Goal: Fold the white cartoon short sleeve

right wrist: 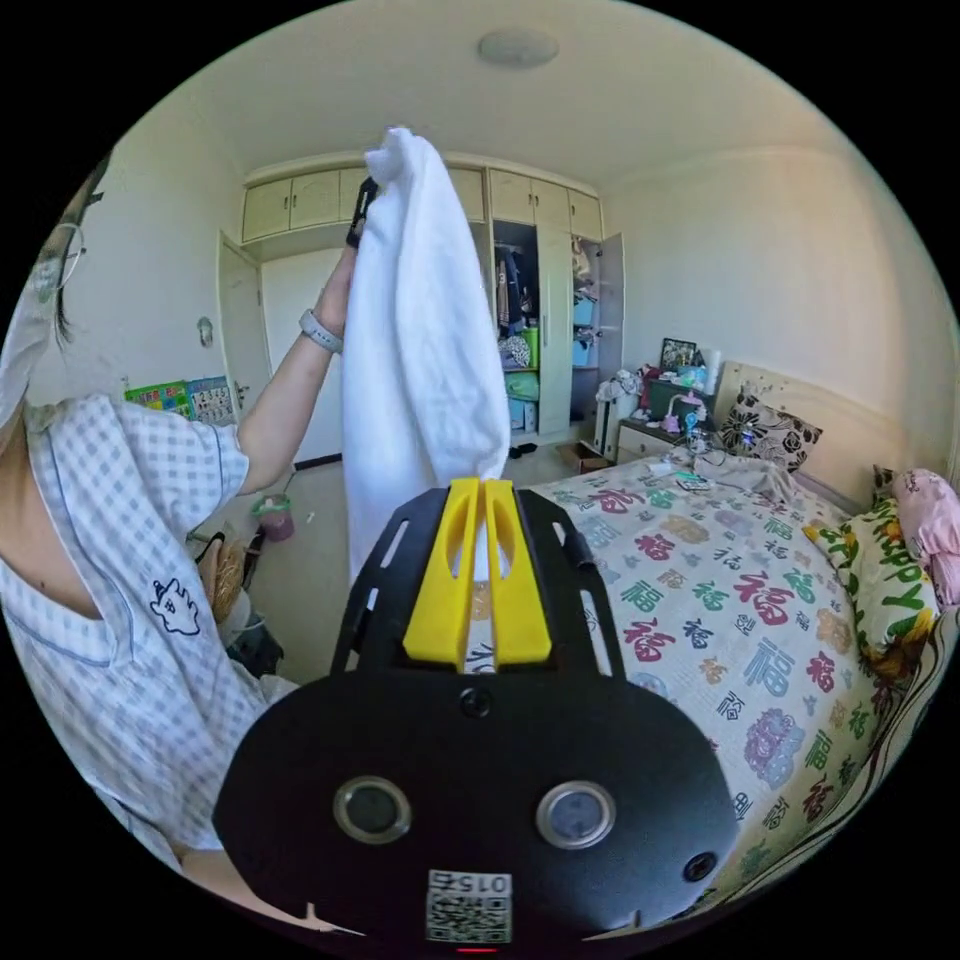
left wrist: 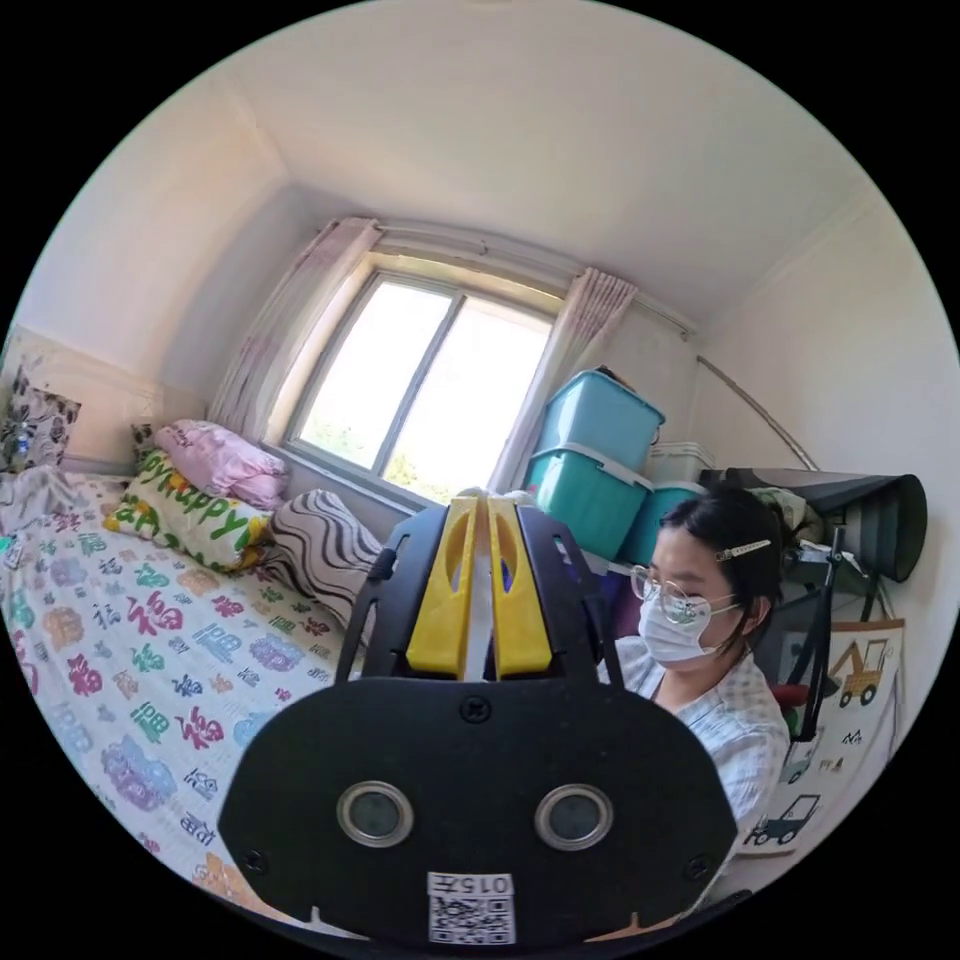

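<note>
In the right gripper view, a person's raised arm [right wrist: 290, 380] lifts the left tongs [right wrist: 362, 212] high, with the white short sleeve [right wrist: 420, 340] hanging from them. Its long axis runs straight down to the right tongs [right wrist: 478, 500], clamped on its lower end. The patterned bed [right wrist: 720, 610] lies to the right, below. In the left gripper view, those tongs [left wrist: 480, 515] pinch white cloth.

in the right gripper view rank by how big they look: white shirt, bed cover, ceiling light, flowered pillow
1. bed cover
2. white shirt, though it hangs nearer the camera
3. flowered pillow
4. ceiling light, close to the pillow in apparent size, so unsure
</note>
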A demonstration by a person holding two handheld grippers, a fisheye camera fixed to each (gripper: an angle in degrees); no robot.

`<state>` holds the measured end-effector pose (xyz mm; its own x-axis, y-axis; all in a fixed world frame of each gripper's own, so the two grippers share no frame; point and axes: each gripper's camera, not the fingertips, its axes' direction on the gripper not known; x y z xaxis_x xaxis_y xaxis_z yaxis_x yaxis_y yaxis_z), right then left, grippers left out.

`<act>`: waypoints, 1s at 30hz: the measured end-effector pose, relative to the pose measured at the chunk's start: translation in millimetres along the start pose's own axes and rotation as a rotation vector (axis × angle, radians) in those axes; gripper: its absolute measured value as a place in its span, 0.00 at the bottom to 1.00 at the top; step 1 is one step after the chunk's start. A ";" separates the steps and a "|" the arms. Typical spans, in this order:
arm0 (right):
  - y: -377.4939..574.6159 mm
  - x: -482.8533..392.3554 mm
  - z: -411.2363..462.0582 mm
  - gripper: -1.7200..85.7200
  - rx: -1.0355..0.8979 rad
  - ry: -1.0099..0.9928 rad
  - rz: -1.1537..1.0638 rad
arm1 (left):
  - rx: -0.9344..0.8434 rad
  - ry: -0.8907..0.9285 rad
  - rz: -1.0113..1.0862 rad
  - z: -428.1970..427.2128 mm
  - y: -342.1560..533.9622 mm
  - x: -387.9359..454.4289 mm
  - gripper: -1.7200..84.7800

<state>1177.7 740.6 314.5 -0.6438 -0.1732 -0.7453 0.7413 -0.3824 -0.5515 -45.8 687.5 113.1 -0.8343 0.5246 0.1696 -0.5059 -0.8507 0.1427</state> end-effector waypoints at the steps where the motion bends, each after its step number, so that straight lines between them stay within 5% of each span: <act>1: -3.1 2.5 2.3 0.02 -0.012 0.013 -0.006 | 0.018 -0.062 -0.011 -13.1 10.1 -8.5 0.02; 5: -6.2 28.9 -16.6 0.02 0.060 -0.084 0.045 | -0.050 -0.534 -0.014 -43.5 36.0 -45.8 0.02; 11: 9.7 117.3 -44.8 0.02 0.125 0.047 0.289 | -0.260 -0.700 -0.006 69.3 81.6 -195.6 0.03; 16: 74.7 226.5 -55.4 0.03 0.050 0.330 0.654 | -0.247 -0.633 -0.205 183.8 174.4 -350.7 0.07; 20: 148.7 307.4 -43.2 0.05 -0.292 0.519 0.873 | -0.268 -0.392 -0.374 234.2 286.6 -422.6 0.09; 26: 166.6 334.5 10.3 0.12 -0.570 0.347 0.576 | -0.900 -0.283 -0.410 313.0 435.6 -448.3 0.11; 30: 157.8 346.0 64.8 0.14 -0.782 0.313 0.330 | -1.094 -0.276 -0.306 360.8 458.3 -438.6 0.11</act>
<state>1059.6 561.5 -6.1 -0.3790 0.1337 -0.9157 0.8700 0.3888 -0.3033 167.3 79.6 455.9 -0.6373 0.5876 0.4985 -0.7084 -0.1921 -0.6791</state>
